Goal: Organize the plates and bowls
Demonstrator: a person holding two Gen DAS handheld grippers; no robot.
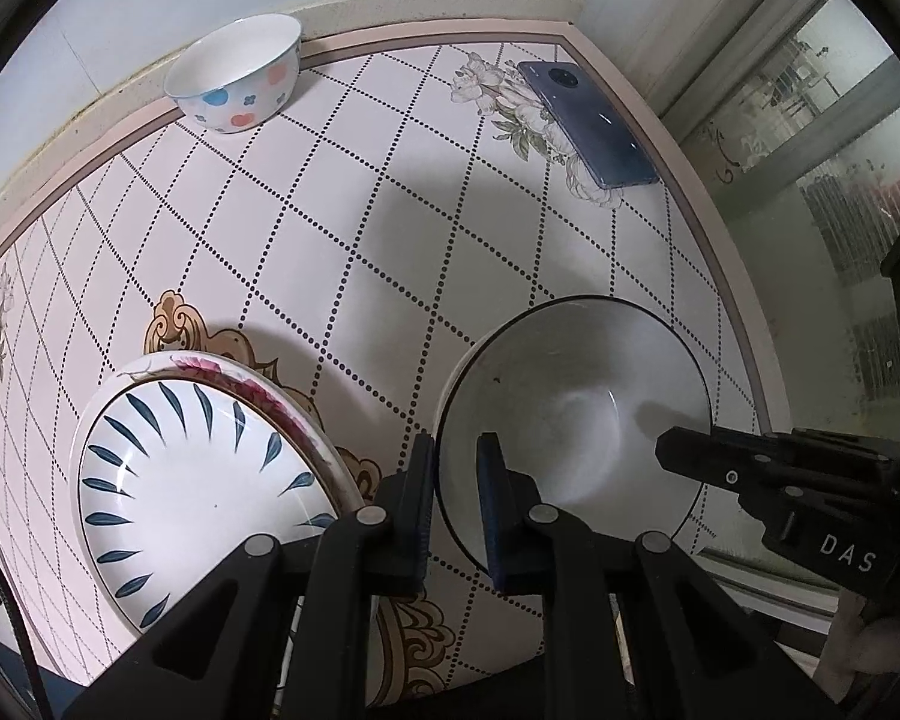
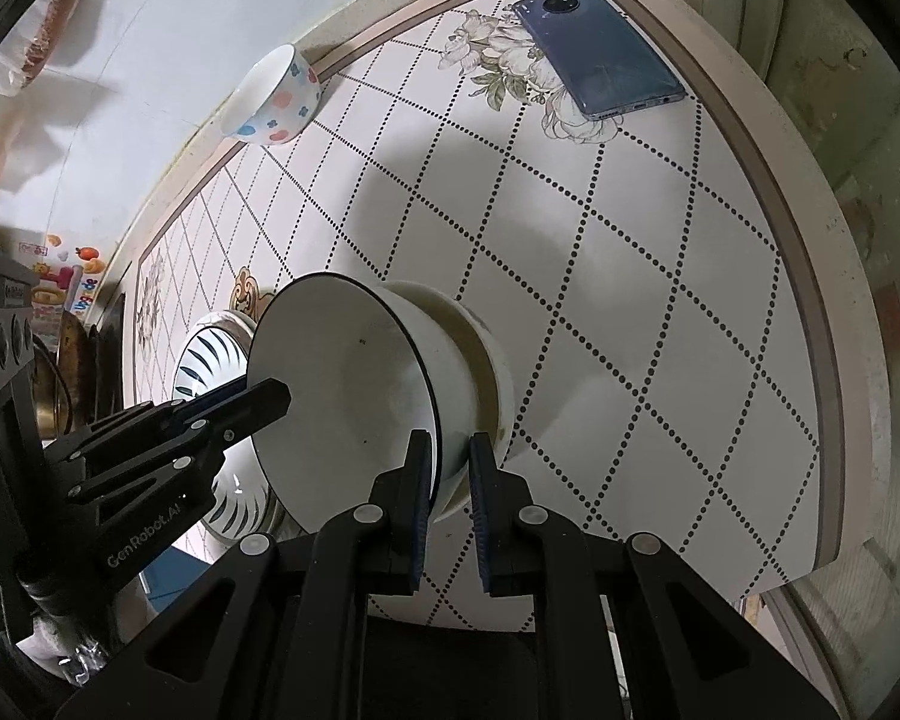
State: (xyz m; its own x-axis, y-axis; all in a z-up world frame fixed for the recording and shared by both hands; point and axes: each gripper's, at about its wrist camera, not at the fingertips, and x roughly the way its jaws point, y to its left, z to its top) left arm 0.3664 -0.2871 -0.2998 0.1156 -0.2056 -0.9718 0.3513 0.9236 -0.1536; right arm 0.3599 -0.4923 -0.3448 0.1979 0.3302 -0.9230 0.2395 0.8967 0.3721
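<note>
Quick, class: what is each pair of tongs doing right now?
Left tongs: shut on the rim of the dark-rimmed bowl.
Right tongs: shut on the opposite rim of the same bowl.

Both black two-finger grippers point steeply down: the left gripper [image 1: 457,468] and right gripper [image 2: 451,468] each clamp narrowly shut on opposite sides of the white dark-rimmed bowl's [image 1: 576,396] rim.

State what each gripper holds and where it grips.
Both hold the dark-rimmed white bowl by its rim: left gripper on one side, right gripper on the opposite side.
</note>
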